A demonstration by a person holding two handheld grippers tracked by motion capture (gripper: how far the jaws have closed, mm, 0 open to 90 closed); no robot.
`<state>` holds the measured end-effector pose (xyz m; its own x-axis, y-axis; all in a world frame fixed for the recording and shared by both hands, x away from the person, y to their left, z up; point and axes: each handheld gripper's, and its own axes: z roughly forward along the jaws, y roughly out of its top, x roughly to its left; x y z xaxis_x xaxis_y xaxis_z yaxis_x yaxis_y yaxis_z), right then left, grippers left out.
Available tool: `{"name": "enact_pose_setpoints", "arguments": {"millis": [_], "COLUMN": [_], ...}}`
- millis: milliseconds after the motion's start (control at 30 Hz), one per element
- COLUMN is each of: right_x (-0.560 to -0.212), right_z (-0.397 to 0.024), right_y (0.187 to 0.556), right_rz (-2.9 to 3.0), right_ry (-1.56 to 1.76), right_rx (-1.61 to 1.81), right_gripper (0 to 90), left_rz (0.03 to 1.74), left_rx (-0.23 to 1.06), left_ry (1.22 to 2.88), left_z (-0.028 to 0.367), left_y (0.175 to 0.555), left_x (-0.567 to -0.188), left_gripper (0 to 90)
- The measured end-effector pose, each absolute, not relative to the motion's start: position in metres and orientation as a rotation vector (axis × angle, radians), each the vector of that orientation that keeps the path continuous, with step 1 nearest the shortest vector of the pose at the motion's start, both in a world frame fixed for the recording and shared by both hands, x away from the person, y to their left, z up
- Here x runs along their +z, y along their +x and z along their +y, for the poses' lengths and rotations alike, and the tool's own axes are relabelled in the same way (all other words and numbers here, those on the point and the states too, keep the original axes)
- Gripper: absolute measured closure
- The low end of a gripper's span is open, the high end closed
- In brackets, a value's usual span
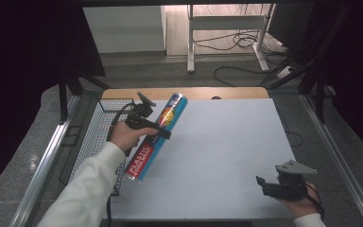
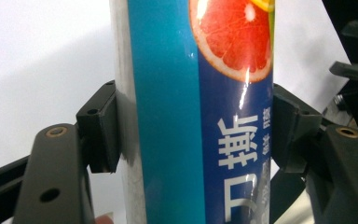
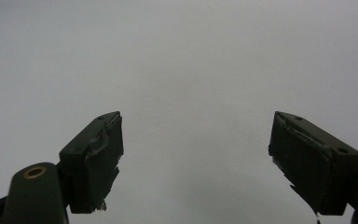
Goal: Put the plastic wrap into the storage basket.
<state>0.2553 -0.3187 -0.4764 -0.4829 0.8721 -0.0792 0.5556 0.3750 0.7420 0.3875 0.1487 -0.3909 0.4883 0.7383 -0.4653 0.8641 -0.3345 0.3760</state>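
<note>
roll (image 1: 157,137) left of centre in high view, tilted, lifted off the table (image 1: 217,156), beside the basket (image 1: 99,127) | my left gripper (image 1: 155,128) jaws clamped across its middle | my right gripper (image 1: 261,185) lower right, jaws wide, holding nothing

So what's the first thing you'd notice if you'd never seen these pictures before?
Probably the long blue plastic wrap box with a bright grapefruit picture, pinched in the left tongs and lifted over the left side of the white table, next to a wire basket. Up close, the pads squeeze its two sides. The right tongs stand wide open and empty, near the table's front right corner.
</note>
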Motion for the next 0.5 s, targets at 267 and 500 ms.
{"name": "enact_pose_setpoints", "arguments": {"millis": [267, 500], "right_x": [-0.477, -0.477], "right_z": [-0.318, -0.317], "right_y": [0.257, 0.257], "right_rz": [2.177, 2.178], "right_ry": [1.231, 1.232], "right_rx": [0.909, 0.905], "right_gripper": [18.2, 18.2], "left_rz": [1.409, 1.481], "left_rx": [-0.217, -0.177], "left_ry": [2.091, 2.053], "left_z": [0.189, 0.222], "left_y": [0.388, 0.387], "left_x": [-0.377, -0.374], "left_gripper": [31.7, 31.7]}}
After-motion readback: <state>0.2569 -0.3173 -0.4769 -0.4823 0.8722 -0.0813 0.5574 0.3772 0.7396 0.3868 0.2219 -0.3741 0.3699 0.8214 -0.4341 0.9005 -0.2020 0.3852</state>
